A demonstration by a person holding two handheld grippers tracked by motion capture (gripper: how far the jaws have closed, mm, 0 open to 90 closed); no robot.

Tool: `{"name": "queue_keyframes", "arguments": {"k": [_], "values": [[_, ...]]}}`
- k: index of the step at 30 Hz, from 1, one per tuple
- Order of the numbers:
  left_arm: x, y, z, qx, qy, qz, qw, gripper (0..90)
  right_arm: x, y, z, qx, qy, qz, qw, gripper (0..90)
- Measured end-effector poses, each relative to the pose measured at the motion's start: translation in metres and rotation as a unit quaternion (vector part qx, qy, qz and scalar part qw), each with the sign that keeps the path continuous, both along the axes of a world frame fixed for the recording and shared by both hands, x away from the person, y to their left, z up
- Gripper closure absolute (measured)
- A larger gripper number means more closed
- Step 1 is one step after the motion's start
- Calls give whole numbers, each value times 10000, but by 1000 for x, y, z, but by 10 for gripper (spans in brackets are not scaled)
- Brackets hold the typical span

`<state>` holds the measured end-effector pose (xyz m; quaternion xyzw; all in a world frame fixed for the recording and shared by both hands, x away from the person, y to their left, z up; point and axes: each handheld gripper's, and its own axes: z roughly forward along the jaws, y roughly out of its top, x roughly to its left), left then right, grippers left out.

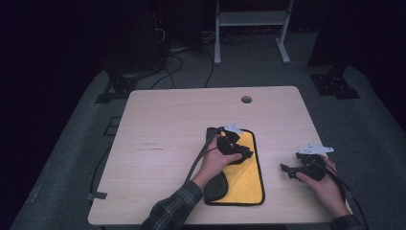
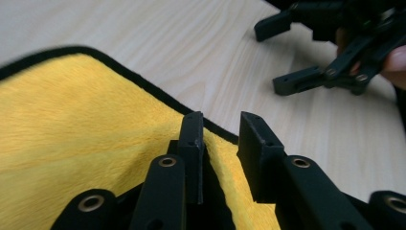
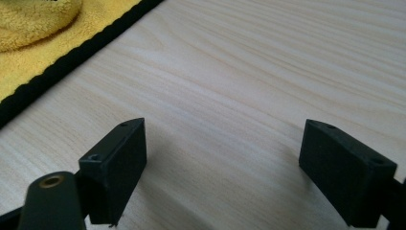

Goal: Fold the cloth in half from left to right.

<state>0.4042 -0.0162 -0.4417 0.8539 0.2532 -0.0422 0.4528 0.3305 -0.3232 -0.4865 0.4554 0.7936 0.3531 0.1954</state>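
Observation:
A yellow cloth (image 1: 250,178) with a black border lies flat on the pale wooden table (image 1: 167,120), right of centre. A dark, folded-looking patch (image 1: 215,187) covers its near left corner. My left gripper (image 1: 245,154) rests low over the cloth's far half, near the right border. In the left gripper view its jaws (image 2: 218,129) stand slightly apart over the cloth's (image 2: 72,143) black edge, pressing on nothing. My right gripper (image 1: 286,170) is held just right of the cloth, open wide over bare wood (image 3: 222,148), with the cloth's border (image 3: 28,48) at its upper left. The left gripper view also shows the right gripper (image 2: 270,57).
A round cable hole (image 1: 246,99) sits near the table's far edge. Behind the table are a white stand's legs (image 1: 251,28), dark equipment bases and cables on the grey floor. Bare wood spreads to the left of the cloth and beyond it.

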Motion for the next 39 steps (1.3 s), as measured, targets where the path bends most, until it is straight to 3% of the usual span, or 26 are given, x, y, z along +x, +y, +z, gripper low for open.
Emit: {"name": "queue_keyframes", "arguments": {"k": [4, 8, 13, 18, 25, 29, 33, 35, 39], "values": [[-3, 22, 12, -16, -170, 136, 9998, 643, 0, 0, 0, -1, 2, 2, 10000, 158], [-6, 47, 14, 34, -311, 376, 9988, 585, 0, 0, 0, -5, 2, 9, 10000, 158], [-9, 77, 10, 136, -366, 718, 9967, 517, 0, 0, 0, 0, 4, 5, 10000, 157], [-9, 101, -1, 377, -385, 1041, 9931, 500, -1, 0, 0, -1, 7, 10, 10000, 157], [-12, 118, -17, 697, -342, 1260, 9890, 483, -1, 0, 0, -1, 10, 8, 10000, 157], [-11, 117, -24, 789, -248, 1259, 9886, 484, -1, 0, 0, 0, 10, 8, 10000, 158], [-13, 111, -28, 948, -292, 1178, 9881, 517, -1, 0, 0, 1, 11, 10, 10000, 158], [-15, 110, -29, 939, -338, 1193, 9878, 615, -1, 0, 0, 0, 12, 10, 10000, 157], [-18, 110, -29, 889, -205, 1224, 9883, 782, -1, 0, 0, 1, 11, 10, 10000, 157]]}}
